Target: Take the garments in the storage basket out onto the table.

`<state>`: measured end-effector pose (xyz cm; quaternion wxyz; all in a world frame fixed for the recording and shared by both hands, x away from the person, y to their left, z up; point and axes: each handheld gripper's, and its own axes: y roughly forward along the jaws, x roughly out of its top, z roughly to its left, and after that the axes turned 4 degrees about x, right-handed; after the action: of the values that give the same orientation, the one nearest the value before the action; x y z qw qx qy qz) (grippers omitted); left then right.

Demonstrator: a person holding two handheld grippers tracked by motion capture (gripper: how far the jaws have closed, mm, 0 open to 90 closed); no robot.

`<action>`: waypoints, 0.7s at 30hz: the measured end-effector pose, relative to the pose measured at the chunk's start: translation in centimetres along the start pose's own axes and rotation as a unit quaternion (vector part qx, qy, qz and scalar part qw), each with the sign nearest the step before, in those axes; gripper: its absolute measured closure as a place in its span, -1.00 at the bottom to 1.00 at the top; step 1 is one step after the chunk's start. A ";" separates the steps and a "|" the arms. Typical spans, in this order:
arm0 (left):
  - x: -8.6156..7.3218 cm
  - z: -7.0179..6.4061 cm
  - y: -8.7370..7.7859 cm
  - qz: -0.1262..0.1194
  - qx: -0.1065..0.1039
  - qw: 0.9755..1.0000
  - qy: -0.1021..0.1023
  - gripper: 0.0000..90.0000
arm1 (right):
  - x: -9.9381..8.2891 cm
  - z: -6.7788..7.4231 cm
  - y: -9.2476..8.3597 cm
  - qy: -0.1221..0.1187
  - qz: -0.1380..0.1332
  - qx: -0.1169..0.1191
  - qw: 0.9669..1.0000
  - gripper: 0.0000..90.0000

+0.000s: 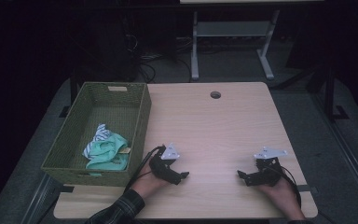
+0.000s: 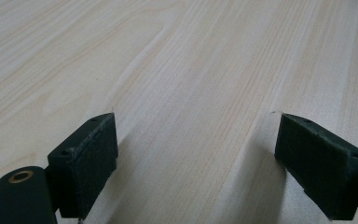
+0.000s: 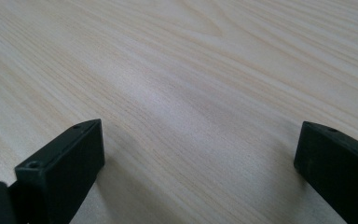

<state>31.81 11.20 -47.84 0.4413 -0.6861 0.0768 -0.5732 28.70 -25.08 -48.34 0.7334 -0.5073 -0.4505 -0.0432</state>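
The left tool (image 1: pixel 182 176) is held low over the near part of the tabletop (image 1: pixel 214 130), its jaws pointed to the right, toward the other tool. In the left gripper view the left tool (image 2: pixel 196 154) is seen with its jaws spread wide and nothing but bare wood grain between them. It is carried by the left hand (image 1: pixel 147 179), which comes in from the near edge on a forearm in a plaid sleeve (image 1: pixel 121 210), with a cable trailing back along the wrist.

The right tool (image 1: pixel 240 175) is held at about the same depth, well apart from the left one, and is pointed to the left, so the two sets of jaws face each other across a bare stretch of wood. In the right gripper view the right tool (image 3: pixel 198 163) is likewise shown wide open and empty. It is gripped by the right hand (image 1: pixel 279 191), raised from the near right corner.

A woven green basket (image 1: pixel 137 126) is set at the left edge of the tabletop, its long axis running from near to far. A mint-green cloth (image 1: pixel 109 154) is bunched in its near right corner beside a striped white-and-blue cloth (image 1: pixel 95 140), just left of the left tool.
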 end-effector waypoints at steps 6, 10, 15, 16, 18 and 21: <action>0.2 0.1 0.0 0.007 -0.003 1.000 0.004 -0.73 | 0.0 0.0 0.0 -0.001 0.000 0.000 1.000 -0.98; 0.4 0.1 0.0 0.016 -0.001 1.000 0.003 -0.72 | 0.0 0.0 0.0 0.000 0.000 0.000 1.000 -0.98; 0.5 0.2 -0.2 0.026 0.003 1.000 0.000 -0.71 | 0.0 0.0 0.0 0.000 0.000 0.000 1.000 -0.98; 0.5 0.3 -0.2 0.028 0.003 1.000 0.000 -0.71 | 0.0 0.0 0.0 0.000 0.000 0.000 1.000 -0.98; 0.5 0.2 -0.2 0.029 0.002 1.000 -0.002 -0.71 | 0.0 0.0 0.0 0.000 0.000 -0.001 1.000 -0.98; 0.6 0.2 -0.2 0.030 0.005 1.000 -0.002 -0.71 | 0.0 0.0 0.0 0.001 0.000 -0.001 1.000 -0.98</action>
<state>32.11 11.10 -47.28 0.4624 -0.6821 0.0938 -0.5587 28.64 -25.09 -48.34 0.7332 -0.5082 -0.4497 -0.0438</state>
